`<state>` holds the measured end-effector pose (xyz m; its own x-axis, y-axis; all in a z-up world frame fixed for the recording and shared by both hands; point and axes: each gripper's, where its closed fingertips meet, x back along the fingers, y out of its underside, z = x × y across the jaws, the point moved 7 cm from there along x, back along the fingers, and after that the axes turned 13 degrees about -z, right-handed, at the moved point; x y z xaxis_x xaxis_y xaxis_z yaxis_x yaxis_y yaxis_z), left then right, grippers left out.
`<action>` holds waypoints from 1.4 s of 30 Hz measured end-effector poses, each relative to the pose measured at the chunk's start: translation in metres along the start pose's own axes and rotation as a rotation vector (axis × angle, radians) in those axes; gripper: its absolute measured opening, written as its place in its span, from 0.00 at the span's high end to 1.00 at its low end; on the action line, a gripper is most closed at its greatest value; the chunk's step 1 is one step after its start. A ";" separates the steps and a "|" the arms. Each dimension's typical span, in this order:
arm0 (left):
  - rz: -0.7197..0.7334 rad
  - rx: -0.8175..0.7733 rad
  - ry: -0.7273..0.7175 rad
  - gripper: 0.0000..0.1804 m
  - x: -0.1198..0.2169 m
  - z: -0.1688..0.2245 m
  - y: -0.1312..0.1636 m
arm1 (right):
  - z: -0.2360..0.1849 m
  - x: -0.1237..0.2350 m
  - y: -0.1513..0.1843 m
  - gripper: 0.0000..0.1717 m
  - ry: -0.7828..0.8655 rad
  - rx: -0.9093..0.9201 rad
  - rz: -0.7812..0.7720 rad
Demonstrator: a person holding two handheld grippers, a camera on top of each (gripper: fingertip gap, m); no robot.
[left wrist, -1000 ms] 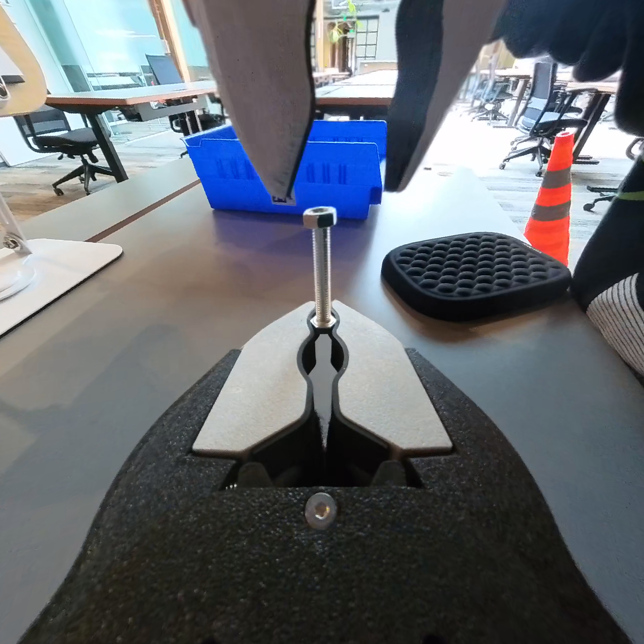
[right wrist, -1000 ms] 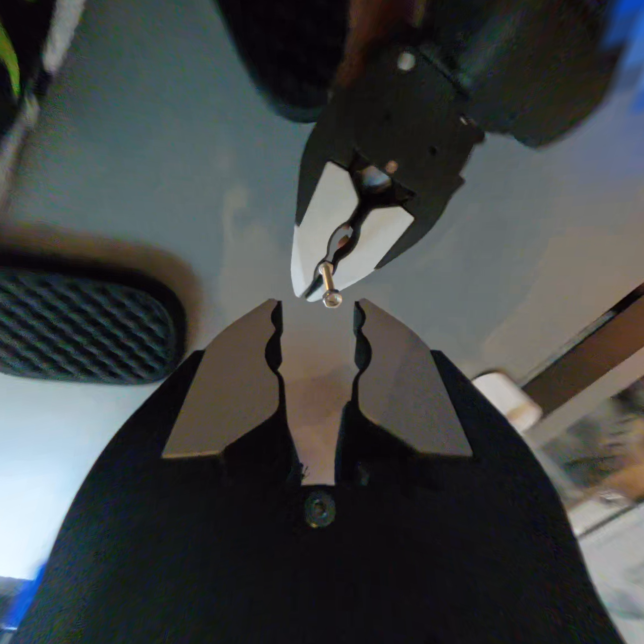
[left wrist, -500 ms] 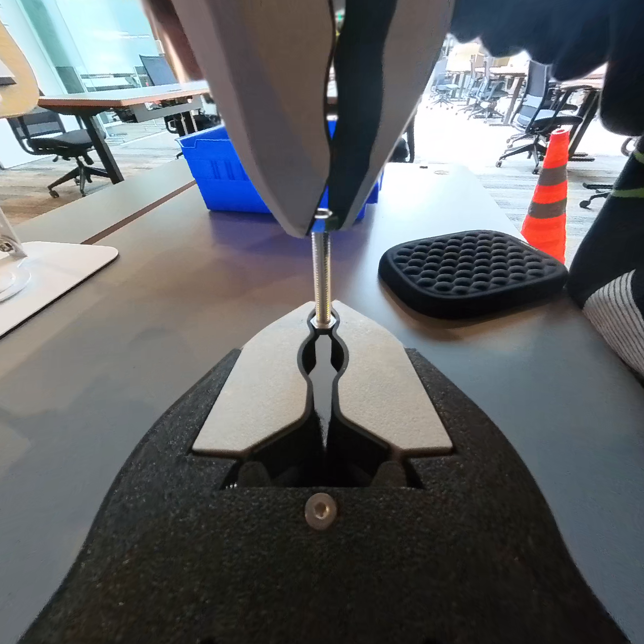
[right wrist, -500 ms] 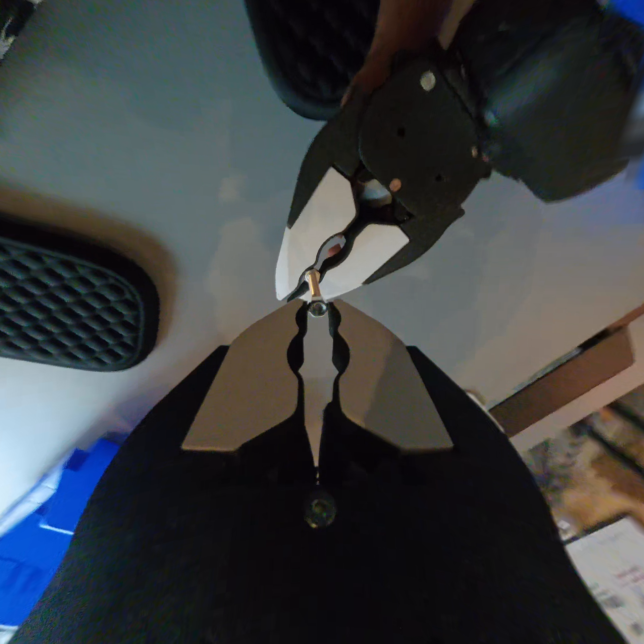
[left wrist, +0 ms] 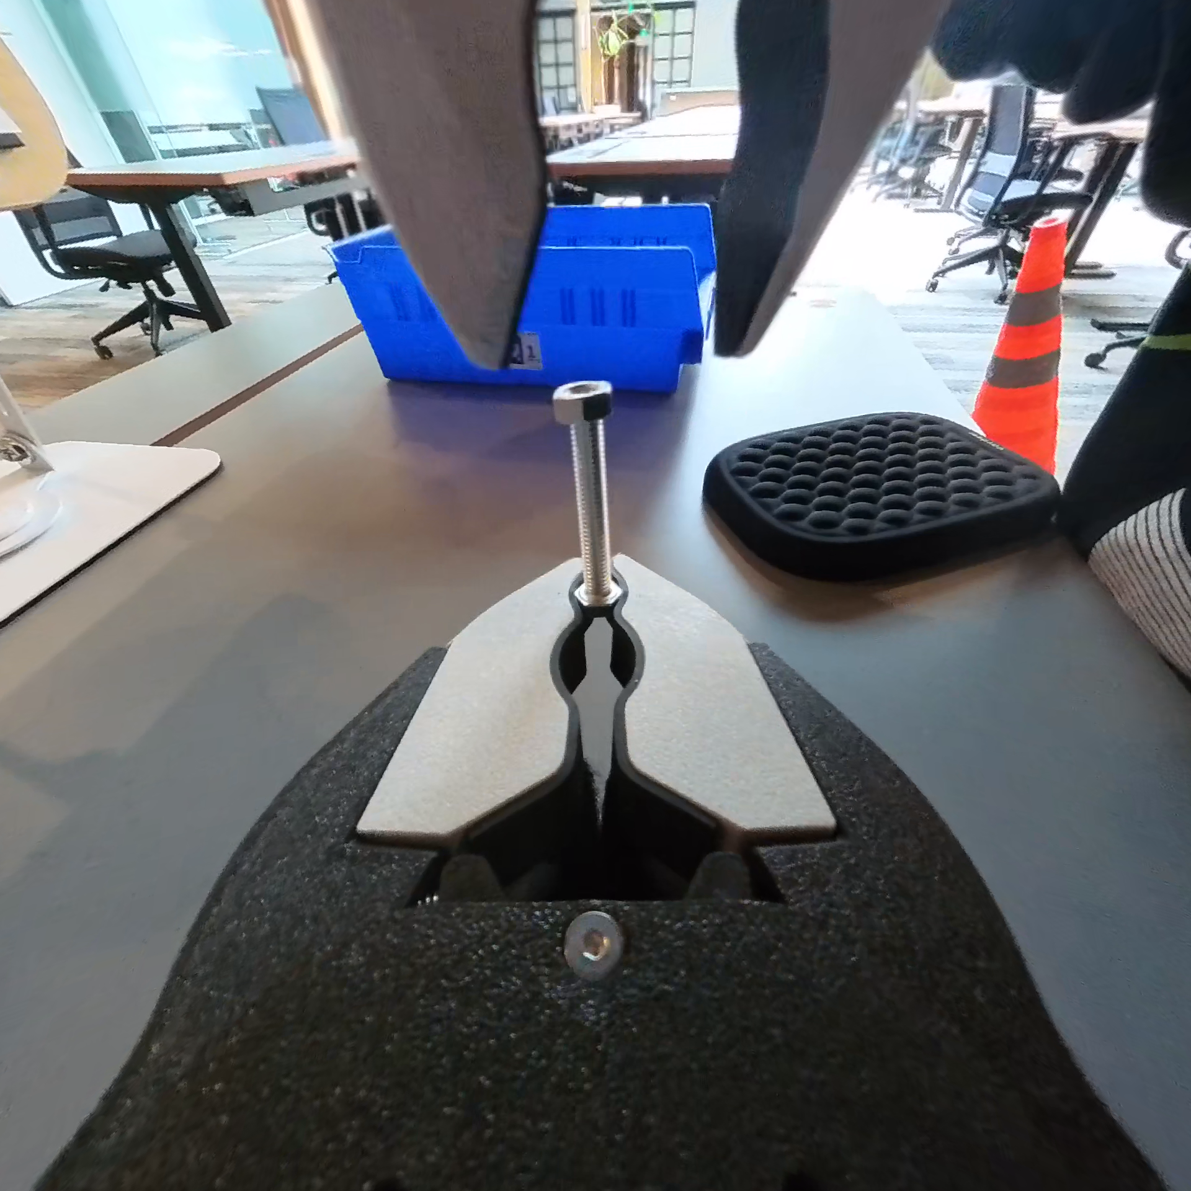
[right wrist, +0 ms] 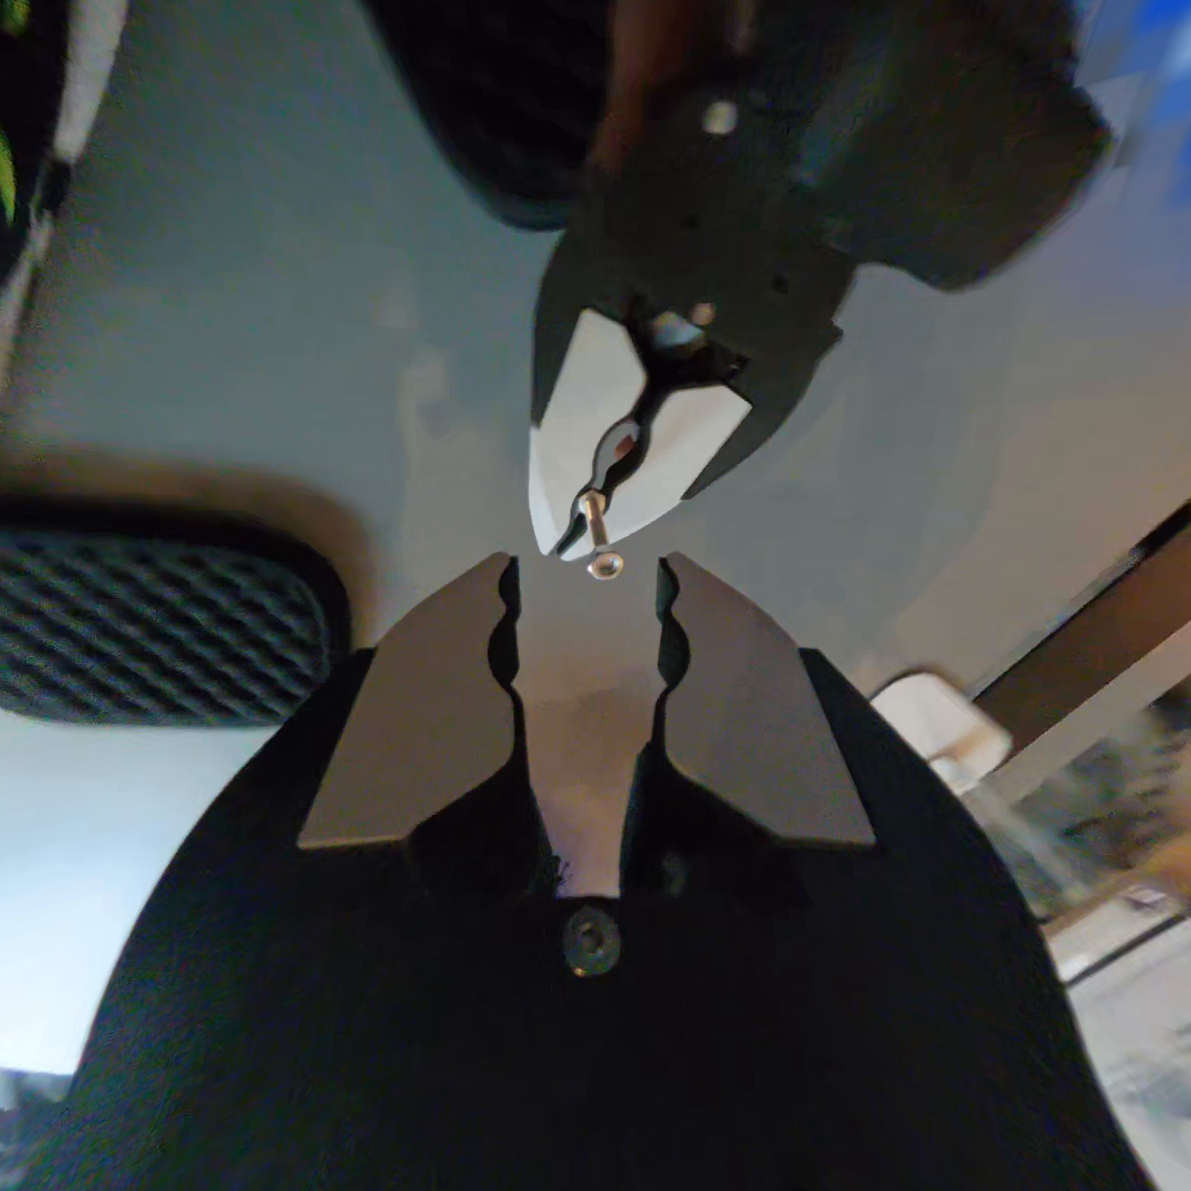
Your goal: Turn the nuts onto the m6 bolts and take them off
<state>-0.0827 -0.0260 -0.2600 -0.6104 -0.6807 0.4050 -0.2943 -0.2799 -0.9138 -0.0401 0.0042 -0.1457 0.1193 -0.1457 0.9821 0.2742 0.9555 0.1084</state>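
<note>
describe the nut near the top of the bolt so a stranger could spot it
Start at the left gripper, shut on a silver bolt standing upright over the grey table. The nut caps its upper end: the only hexagonal piece there.

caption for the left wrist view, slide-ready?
Left hand-held gripper clamps an upright bolt, nut at its top; open right hand-held gripper hovers above.
</note>
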 end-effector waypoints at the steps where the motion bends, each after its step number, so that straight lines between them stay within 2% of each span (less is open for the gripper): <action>1: 0.001 -0.003 0.003 0.99 0.000 0.000 0.000 | -0.001 -0.001 0.001 0.78 0.027 0.092 -0.009; 3: 0.006 -0.008 0.007 0.99 0.000 0.001 0.000 | -0.001 -0.005 0.001 0.81 0.049 0.203 -0.010; 10: 0.013 -0.030 0.029 0.99 0.000 0.003 0.000 | 0.005 -0.005 -0.002 0.92 -0.006 0.339 0.119; 24: 0.018 -0.041 0.048 0.99 0.000 0.004 -0.001 | 0.006 -0.009 0.003 0.94 -0.012 0.323 0.110; 27: 0.019 -0.022 0.027 0.99 0.000 0.002 -0.001 | 0.007 -0.008 0.004 0.94 -0.034 0.163 0.056; 29: 0.012 -0.004 0.002 0.99 0.000 0.000 0.000 | 0.007 -0.009 0.002 0.94 -0.051 -0.014 -0.010; 32: 0.001 0.007 -0.034 0.99 0.000 -0.001 0.000 | 0.007 -0.009 -0.001 0.94 -0.088 -0.380 -0.056; 34: 0.000 0.005 -0.033 0.99 -0.001 -0.001 0.000 | 0.005 -0.008 -0.001 0.94 -0.104 -0.492 -0.060; 35: 0.002 0.003 -0.032 0.99 -0.001 -0.001 0.000 | 0.004 -0.008 -0.001 0.91 -0.096 -0.481 -0.049; 36: 0.004 0.003 -0.028 0.99 -0.001 -0.001 0.000 | 0.004 -0.006 -0.001 0.82 -0.079 -0.453 -0.033; 37: 0.006 0.004 -0.022 0.99 0.000 -0.001 -0.001 | 0.004 -0.003 0.000 0.78 -0.057 -0.402 -0.016; 39: 0.019 -0.001 -0.005 0.99 0.000 0.000 -0.001 | 0.001 0.002 0.002 0.74 -0.002 -0.211 0.030; 42: 0.015 -0.020 0.020 0.99 -0.001 0.002 -0.001 | -0.006 0.002 0.008 0.75 0.060 0.091 0.054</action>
<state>-0.0801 -0.0268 -0.2594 -0.6291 -0.6712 0.3921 -0.2995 -0.2561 -0.9191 -0.0322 0.0097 -0.1440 0.1890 -0.1062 0.9762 0.1783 0.9813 0.0723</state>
